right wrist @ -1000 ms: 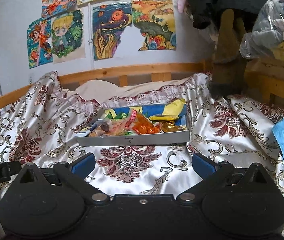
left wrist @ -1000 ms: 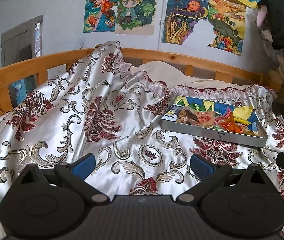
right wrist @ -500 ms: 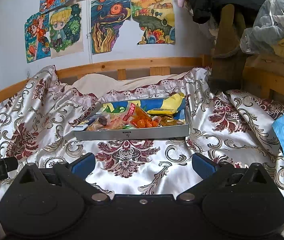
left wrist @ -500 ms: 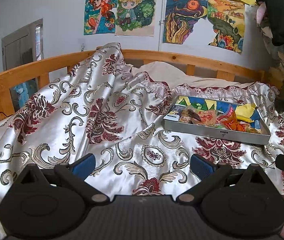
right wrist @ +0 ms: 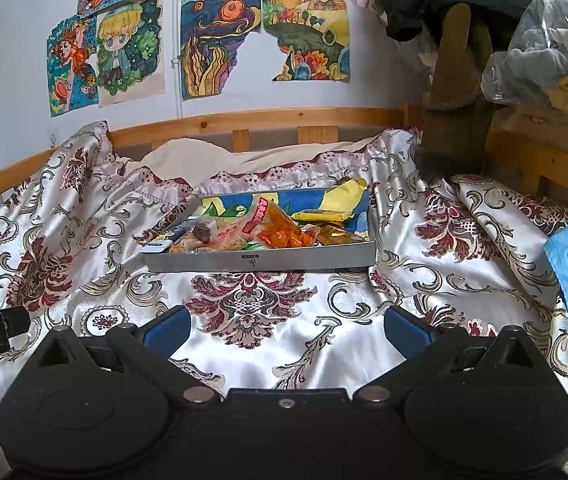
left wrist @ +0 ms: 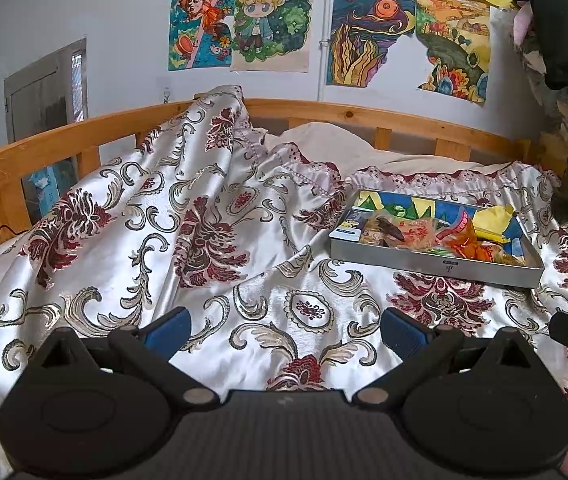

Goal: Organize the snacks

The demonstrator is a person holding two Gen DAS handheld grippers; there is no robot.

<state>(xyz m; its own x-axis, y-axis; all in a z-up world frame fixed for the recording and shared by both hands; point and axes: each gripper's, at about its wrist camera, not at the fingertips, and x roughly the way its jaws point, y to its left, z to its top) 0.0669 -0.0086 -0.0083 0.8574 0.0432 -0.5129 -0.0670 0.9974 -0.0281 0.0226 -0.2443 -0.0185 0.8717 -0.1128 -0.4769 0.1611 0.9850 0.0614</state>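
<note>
1. My left fingers are spread wide apart with nothing between them, low over the patterned bedspread.
2. My right fingers are spread just as wide, also empty.
3. The grey tray of snacks lies on the bed straight ahead of my right fingers, and ahead and to the right of my left ones.
4. An orange packet and a yellow wrapper sit inside the tray.
</note>
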